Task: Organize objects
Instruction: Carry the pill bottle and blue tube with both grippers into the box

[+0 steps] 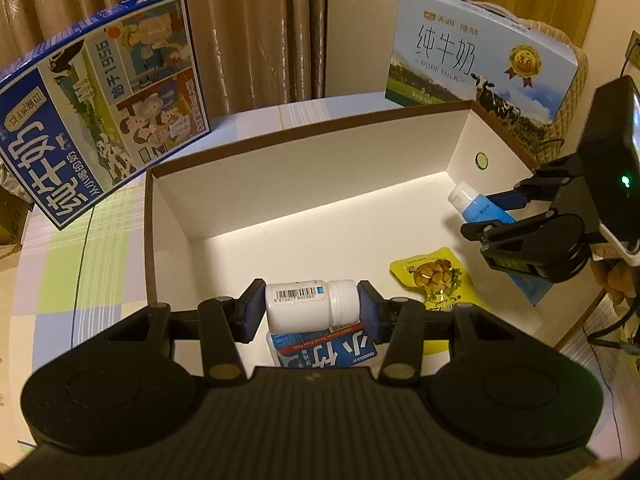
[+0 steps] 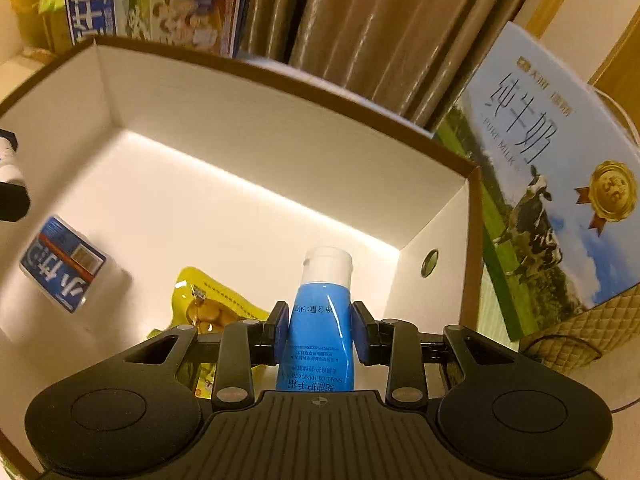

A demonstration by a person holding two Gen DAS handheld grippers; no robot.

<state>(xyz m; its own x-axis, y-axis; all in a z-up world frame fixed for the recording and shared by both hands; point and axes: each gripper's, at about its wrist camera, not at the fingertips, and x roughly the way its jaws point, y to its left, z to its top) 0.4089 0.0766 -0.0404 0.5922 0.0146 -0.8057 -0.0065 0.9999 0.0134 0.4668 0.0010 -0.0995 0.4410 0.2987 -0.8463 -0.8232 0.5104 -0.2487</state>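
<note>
A white open box with a brown rim [image 1: 304, 128] stands on the table; it also shows in the right wrist view [image 2: 280, 80]. My left gripper [image 1: 311, 308] is shut on a white pill bottle [image 1: 312, 306], held sideways over the box's near side. Below it lies a blue-and-white floss pack [image 1: 324, 350], also seen in the right wrist view [image 2: 62, 264]. My right gripper [image 2: 320, 330] is shut on a blue hand-cream tube [image 2: 320, 332] with a white cap, over the box's right end; the tube also shows in the left wrist view [image 1: 478, 204]. A yellow snack packet [image 1: 434, 276] lies on the box floor.
A blue milk carton box [image 1: 100, 100] leans at the back left. A light-blue "Pure Milk" case [image 1: 480, 56] stands behind the box at the right. Curtains [image 1: 248, 20] hang behind. The checked tablecloth [image 1: 80, 280] lies left of the box.
</note>
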